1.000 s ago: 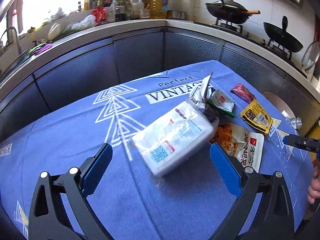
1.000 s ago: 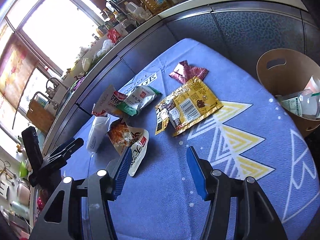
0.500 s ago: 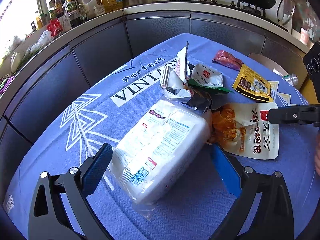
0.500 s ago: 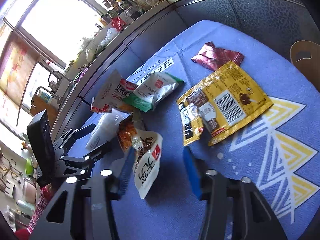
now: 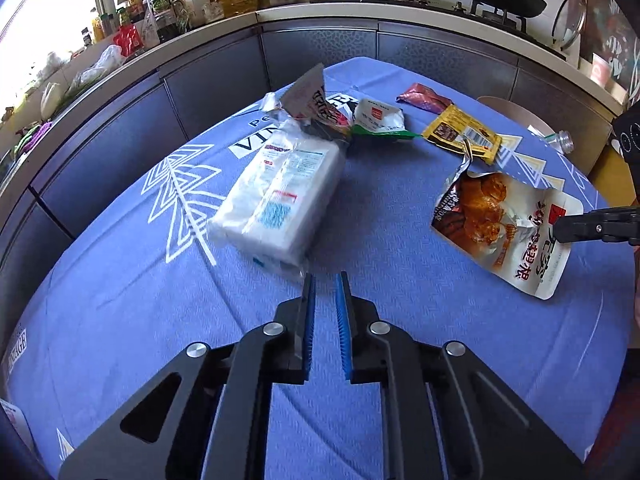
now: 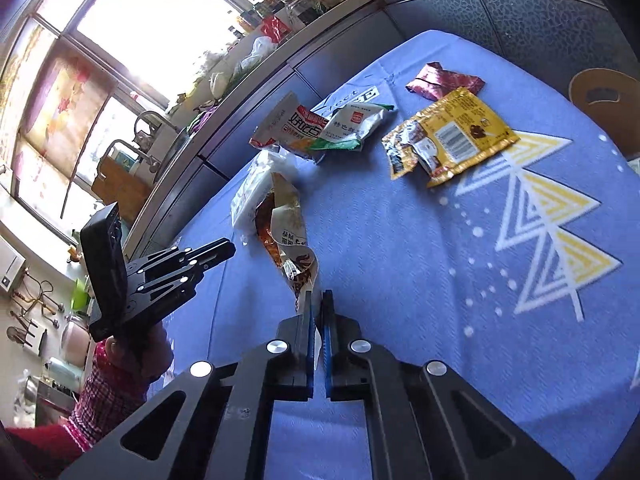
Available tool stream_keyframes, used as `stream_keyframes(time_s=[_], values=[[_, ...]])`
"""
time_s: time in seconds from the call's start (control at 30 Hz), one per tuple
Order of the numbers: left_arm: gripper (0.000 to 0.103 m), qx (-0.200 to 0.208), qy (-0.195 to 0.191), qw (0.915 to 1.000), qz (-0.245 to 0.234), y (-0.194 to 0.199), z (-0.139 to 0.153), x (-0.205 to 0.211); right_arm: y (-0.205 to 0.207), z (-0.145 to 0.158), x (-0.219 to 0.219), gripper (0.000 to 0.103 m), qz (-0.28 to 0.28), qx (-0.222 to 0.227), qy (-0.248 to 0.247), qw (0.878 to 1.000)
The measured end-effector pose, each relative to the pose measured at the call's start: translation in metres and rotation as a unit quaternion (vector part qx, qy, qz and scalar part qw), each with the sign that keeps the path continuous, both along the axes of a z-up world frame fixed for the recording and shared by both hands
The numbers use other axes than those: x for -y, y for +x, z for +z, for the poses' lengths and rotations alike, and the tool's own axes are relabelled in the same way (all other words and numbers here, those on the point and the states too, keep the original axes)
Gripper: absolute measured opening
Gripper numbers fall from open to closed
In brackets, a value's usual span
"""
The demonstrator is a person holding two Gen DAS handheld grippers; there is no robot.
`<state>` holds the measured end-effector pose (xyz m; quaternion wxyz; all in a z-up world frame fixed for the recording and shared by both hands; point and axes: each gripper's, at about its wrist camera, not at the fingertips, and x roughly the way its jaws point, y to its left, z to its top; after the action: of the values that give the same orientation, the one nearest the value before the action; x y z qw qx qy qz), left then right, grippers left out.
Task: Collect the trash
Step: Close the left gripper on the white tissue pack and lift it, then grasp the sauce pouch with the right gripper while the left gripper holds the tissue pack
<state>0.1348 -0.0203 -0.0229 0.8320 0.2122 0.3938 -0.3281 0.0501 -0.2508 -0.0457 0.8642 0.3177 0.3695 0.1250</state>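
Trash lies on a blue tablecloth (image 5: 380,240). My right gripper (image 6: 317,300) is shut on the edge of an orange-and-white snack pouch (image 6: 286,232), lifted off the cloth; the pouch also shows in the left wrist view (image 5: 504,224) with the right gripper's fingers (image 5: 596,226) on it. My left gripper (image 5: 325,284) is shut and empty, just short of a white tissue pack (image 5: 284,196). Further back lie a red-and-white wrapper (image 5: 316,102), a white-green packet (image 5: 378,120), a yellow packet (image 5: 460,134) and a maroon wrapper (image 5: 424,98).
A wooden bin (image 6: 604,96) holding a plastic bottle (image 5: 558,138) stands past the table's far right edge. A dark kitchen counter (image 5: 280,32) with bottles and woks curves behind the table. The person's hand and the left gripper (image 6: 160,276) are at the right wrist view's left.
Both grippers have closed. The right one took hold of the orange snack pouch and lifted it away from the tissue pack. The left one drew back from around the tissue pack and shut empty.
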Motion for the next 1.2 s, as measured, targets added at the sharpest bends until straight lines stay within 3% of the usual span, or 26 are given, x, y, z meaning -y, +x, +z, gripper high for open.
stream_keyframes(time_s=[0.03, 0.07, 0.1, 0.3, 0.4, 0.5, 0.57, 0.6, 0.8, 1.2], values=[[0.065, 0.007, 0.008, 0.9999, 0.005, -0.003, 0.002, 0.000, -0.007, -0.003, 0.004, 0.004, -0.005, -0.003, 0.003, 1.000], [0.085, 0.026, 0.018, 0.9994, 0.016, -0.004, 0.005, 0.000, -0.012, -0.007, 0.009, 0.004, -0.011, -0.008, 0.008, 1.000], [0.096, 0.047, 0.018, 0.9985, 0.019, -0.005, 0.011, 0.000, -0.014, -0.012, 0.012, 0.004, -0.015, -0.014, 0.013, 1.000], [0.097, 0.060, 0.069, 0.9957, 0.013, 0.039, 0.014, 0.030, -0.025, -0.045, 0.037, 0.005, -0.042, -0.048, 0.094, 0.994], [0.097, 0.050, 0.102, 0.9934, 0.014, 0.068, -0.001, 0.047, -0.027, -0.044, 0.039, 0.005, -0.046, -0.045, 0.091, 0.994], [0.097, 0.039, 0.106, 0.9933, 0.025, 0.088, -0.011, 0.058, -0.027, -0.043, 0.041, 0.005, -0.049, -0.046, 0.090, 0.994], [0.088, 0.027, 0.096, 0.9944, 0.035, 0.092, -0.014, 0.058, -0.025, -0.044, 0.042, 0.005, -0.050, -0.047, 0.091, 0.993], [0.079, 0.020, 0.093, 0.9947, 0.038, 0.093, -0.016, 0.057, -0.025, -0.044, 0.043, 0.005, -0.050, -0.048, 0.092, 0.993], [0.064, 0.038, 0.089, 0.9926, 0.073, 0.070, -0.016, 0.046, -0.023, -0.045, 0.042, 0.005, -0.051, -0.047, 0.097, 0.993], [0.064, 0.027, 0.073, 0.9883, 0.131, -0.013, -0.018, 0.017, -0.037, -0.049, 0.030, 0.005, -0.050, -0.051, 0.109, 0.991]])
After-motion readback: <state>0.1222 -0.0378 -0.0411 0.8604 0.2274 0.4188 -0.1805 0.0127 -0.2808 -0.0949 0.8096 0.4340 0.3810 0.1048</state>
